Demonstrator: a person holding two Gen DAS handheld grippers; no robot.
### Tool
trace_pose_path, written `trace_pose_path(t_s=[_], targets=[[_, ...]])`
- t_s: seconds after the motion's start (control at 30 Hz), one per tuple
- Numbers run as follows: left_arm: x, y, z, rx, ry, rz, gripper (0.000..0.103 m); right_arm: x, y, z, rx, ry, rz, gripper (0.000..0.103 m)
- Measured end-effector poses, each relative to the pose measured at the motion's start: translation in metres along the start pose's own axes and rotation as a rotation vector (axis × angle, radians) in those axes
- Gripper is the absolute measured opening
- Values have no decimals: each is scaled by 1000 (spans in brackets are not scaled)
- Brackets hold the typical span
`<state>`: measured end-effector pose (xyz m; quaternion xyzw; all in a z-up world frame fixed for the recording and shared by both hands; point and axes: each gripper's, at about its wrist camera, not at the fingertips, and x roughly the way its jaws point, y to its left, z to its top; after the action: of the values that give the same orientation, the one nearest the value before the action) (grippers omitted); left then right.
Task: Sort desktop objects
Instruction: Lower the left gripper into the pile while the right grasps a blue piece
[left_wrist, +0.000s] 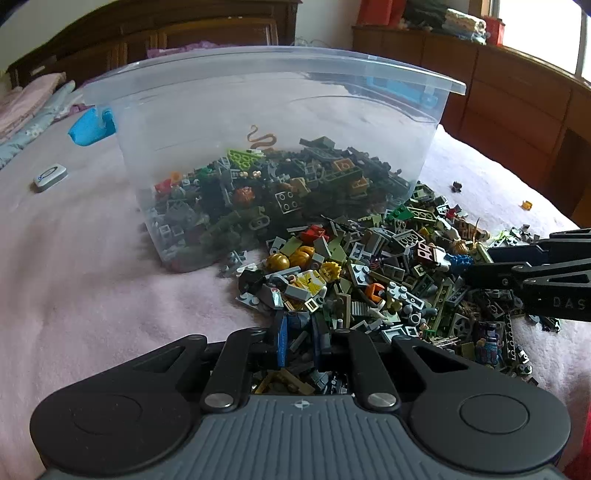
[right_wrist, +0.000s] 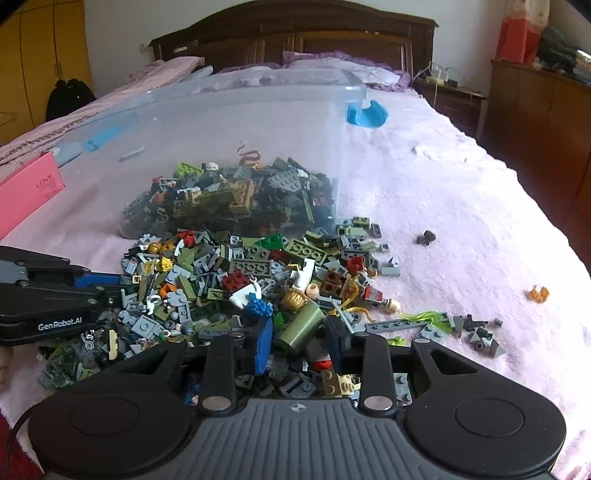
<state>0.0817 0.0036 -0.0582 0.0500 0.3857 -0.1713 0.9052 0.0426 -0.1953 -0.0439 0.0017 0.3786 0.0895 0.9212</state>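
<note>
Toy bricks are lying in a loose heap on the pink blanket, directly under both of your grippers.

Nearest in the left wrist view, your left gripper is sitting with its tips sunk into the near edge of the heap. Its jaws are drawn almost together, and small dark and blue pieces are crowding the narrow gap; whether it is pinching any 1 of them cannot be told.

In the right wrist view, your right gripper is also pointing down into the heap. Its jaws are standing partly apart, with an olive cylinder lying between them; the left finger appears to be touching it, but contact on the other side cannot be confirmed. A blue grape-like cluster is resting just beyond that cylinder.

Further out, a few strays are lying apart from the heap on the blanket: a brown piece and an orange piece.

Beyond the heap, the clear plastic bin is standing upright against its far edge, already holding a deep layer of bricks, with a brown snake piece sticking up from them.

Behind the bin, a blue clip is lying on the blanket, and the dark wooden headboard is closing off the far end.
</note>
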Motion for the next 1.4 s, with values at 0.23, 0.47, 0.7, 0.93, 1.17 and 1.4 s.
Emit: trace_pose_path(t_s=[0.23,0.47,0.7,0.93,1.17,1.4], targets=[[1,0,1,-10,-6,0,15,1,5,0,-22,0,-15,34],[-2,-5,0,6,-18,31,15,1,4,-1,-12,-7,-10,31],[-12,-3,-1,-26,-24,21,14,-2,6,0,-22,-21,4,16],[-26,-2,0,-37,-45,9,14,-9,5,2,-15,-36,22,14],[-24,-1,-1,-46,-34,7,14,-4,3,0,1,-28,19,21],[-28,-2,-1,-40,-37,11,14,3,3,-3,8,-36,18,20]])
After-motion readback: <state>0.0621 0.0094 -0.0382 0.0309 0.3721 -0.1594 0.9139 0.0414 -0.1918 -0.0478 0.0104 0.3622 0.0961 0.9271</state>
